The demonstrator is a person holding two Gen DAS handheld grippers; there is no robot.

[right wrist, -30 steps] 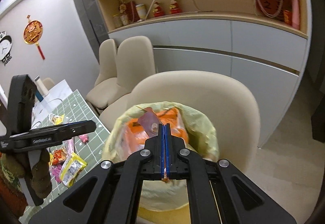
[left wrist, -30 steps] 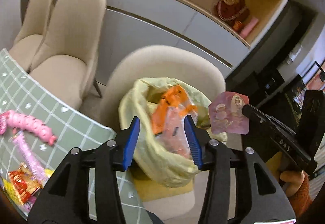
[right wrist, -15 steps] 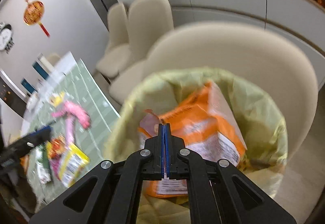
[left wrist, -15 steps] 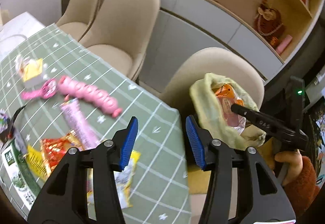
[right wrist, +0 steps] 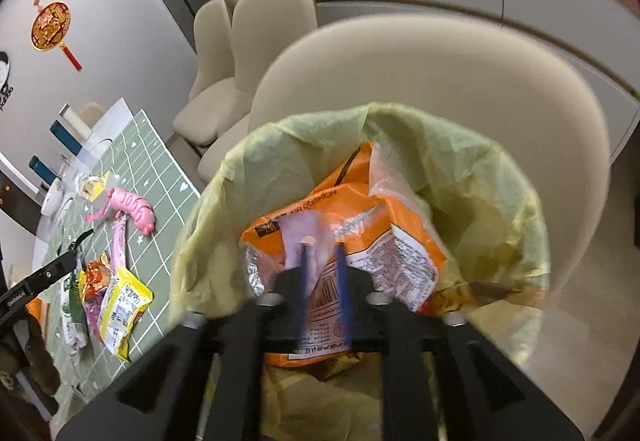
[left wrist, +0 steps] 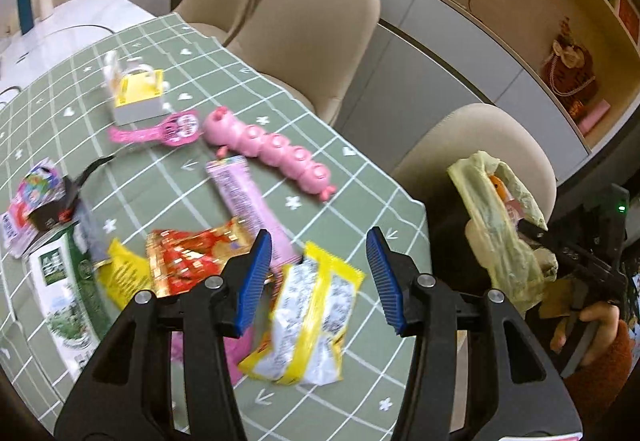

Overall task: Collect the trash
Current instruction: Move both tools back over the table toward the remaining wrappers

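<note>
The left hand-held gripper (left wrist: 318, 277) is hanging wide and empty over the yellow wrapper (left wrist: 308, 317) near the table (left wrist: 360, 177) edge; lower it squarely. Farther off, the right hand-held gripper (right wrist: 323, 273), jaws just opening, is dropping a pink packet (right wrist: 304, 231) into the trash bag (right wrist: 492, 161).

Green grid-patterned tablecloth (left wrist: 352, 177) covers the table, littered: a yellow-and-white wrapper (left wrist: 308, 317) near the edge, a red snack packet (left wrist: 192, 261), a long pink wrapper (left wrist: 244, 197), a pink caterpillar toy (left wrist: 272, 149) and a green-and-white carton (left wrist: 64, 297).
</note>
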